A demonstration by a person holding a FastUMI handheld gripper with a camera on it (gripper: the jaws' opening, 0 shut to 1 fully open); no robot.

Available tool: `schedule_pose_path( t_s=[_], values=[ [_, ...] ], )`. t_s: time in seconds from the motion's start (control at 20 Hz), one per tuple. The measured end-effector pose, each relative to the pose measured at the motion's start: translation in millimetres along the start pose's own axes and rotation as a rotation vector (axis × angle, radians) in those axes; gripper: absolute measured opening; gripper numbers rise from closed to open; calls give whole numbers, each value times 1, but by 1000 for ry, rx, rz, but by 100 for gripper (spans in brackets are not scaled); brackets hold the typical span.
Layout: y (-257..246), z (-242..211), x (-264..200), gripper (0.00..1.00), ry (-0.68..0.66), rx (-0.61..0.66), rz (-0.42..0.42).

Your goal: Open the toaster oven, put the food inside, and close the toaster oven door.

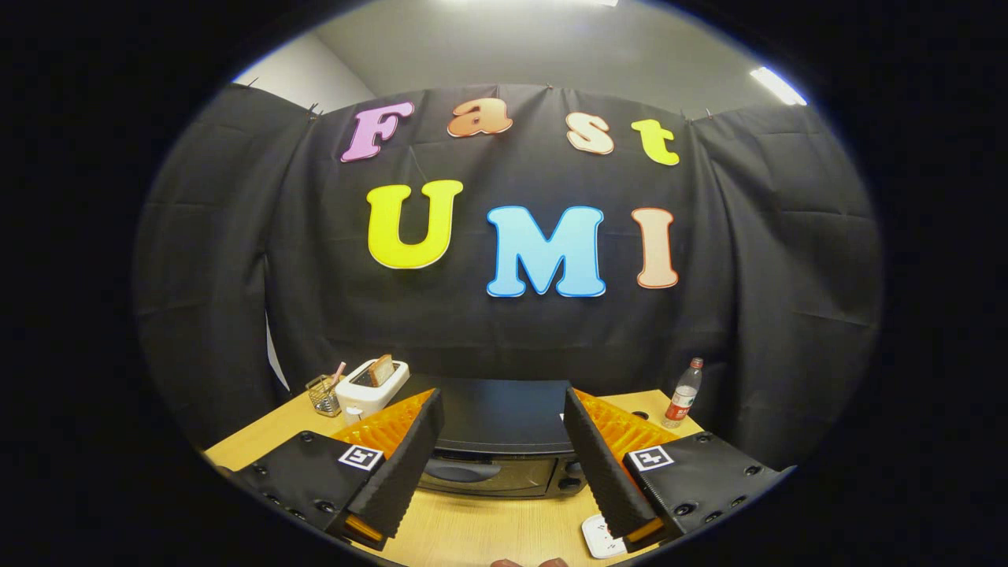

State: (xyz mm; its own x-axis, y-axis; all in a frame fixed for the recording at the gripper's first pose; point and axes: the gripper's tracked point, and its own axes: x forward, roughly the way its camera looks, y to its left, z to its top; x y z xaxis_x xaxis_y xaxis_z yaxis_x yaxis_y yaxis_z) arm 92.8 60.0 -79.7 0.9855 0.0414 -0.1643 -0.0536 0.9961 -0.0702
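On the wooden table stand one black toaster oven, one white slot toaster holding one slice of toast, one wire cup of utensils at far left, and one plastic bottle at far right. One small white plate lies near. One gripper shows two fingers, spread apart.

The gripper fingers, spread apart, hide both ends of the toaster oven and most of a white object beside the right one.
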Motion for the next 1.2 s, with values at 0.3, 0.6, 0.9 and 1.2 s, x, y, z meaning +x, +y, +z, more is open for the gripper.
schedule_pose_path(
  t_s=[0.3,0.6,0.9,1.2],
  values=[
    [26,-43,33,97,88,5,35],
    [43,-78,57,97,135,-39,57],
    [48,-114,80,98,217,-23,42],
    [54,-134,92,98,289,7,45]
  ],
)
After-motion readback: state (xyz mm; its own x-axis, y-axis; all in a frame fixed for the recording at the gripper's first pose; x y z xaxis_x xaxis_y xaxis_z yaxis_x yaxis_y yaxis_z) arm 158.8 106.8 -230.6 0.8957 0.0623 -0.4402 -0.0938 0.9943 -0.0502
